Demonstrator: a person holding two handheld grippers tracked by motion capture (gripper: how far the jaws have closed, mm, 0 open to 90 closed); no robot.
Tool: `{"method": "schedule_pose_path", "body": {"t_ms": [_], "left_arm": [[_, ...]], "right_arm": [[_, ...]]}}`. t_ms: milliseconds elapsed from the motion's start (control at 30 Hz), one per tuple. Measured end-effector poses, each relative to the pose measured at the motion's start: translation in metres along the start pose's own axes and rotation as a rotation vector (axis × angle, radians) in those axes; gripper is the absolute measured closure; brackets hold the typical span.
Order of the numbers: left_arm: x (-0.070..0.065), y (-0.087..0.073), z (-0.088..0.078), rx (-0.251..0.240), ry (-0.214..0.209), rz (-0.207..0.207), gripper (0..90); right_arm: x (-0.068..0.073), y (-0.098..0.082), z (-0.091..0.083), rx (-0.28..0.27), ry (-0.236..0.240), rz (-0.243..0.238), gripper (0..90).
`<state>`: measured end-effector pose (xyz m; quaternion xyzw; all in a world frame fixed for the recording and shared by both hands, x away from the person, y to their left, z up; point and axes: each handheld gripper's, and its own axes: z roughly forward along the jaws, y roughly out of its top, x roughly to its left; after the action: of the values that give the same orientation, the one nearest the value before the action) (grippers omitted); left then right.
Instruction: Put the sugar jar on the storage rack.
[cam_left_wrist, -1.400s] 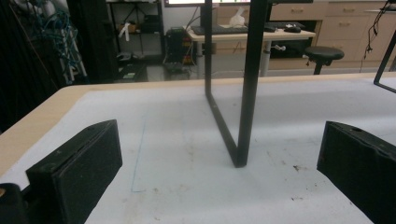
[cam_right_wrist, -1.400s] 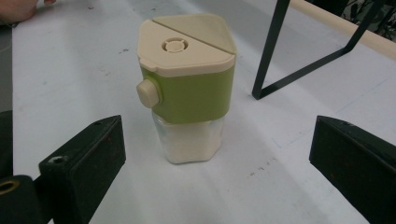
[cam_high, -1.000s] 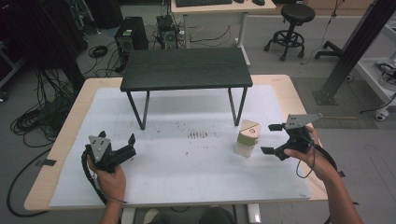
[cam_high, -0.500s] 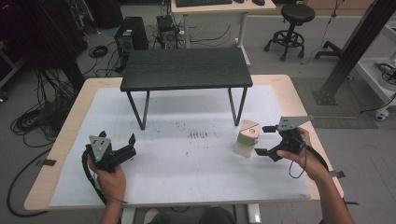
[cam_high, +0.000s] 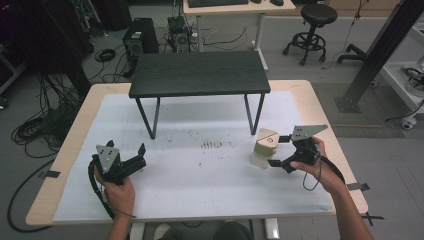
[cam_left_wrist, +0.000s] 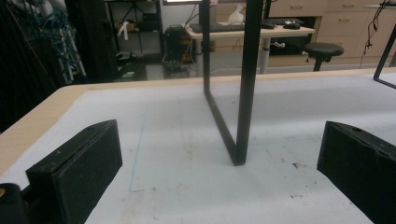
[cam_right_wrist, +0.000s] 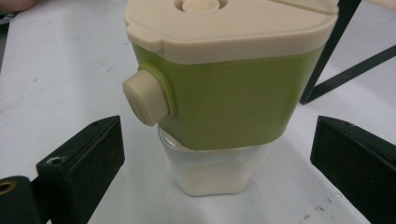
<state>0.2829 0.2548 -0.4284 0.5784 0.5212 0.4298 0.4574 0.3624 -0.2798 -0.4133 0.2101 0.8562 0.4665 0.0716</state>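
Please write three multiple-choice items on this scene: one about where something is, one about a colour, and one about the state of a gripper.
1. Where does the container stand?
A. On top of the black bench
B. On the white table surface, by the right gripper
C. By the left gripper

2. What colour is the band under the container's cream lid?
A. Green
B. Red
C. Blue

3. How are the right gripper's jaws?
A. Shut on the container
B. Shut on nothing
C. Open, one on either side of the container

Answers:
1 B: it stands on the table, in front of the black bench.
2 A: the right gripper view shows a green band.
3 C: both jaws stand clear of it.
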Motion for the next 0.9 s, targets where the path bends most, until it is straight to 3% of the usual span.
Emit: {"method": "schedule_pose_path", "body": {"t_ms": [900], "left_arm": [[-0.001, 0.0, 0.001, 0.006, 0.007, 0.006, 0.2]], "right_arm": [[-0.001, 0.002, 0.02, 0.005, 0.017, -0.005, 2.9]]}}
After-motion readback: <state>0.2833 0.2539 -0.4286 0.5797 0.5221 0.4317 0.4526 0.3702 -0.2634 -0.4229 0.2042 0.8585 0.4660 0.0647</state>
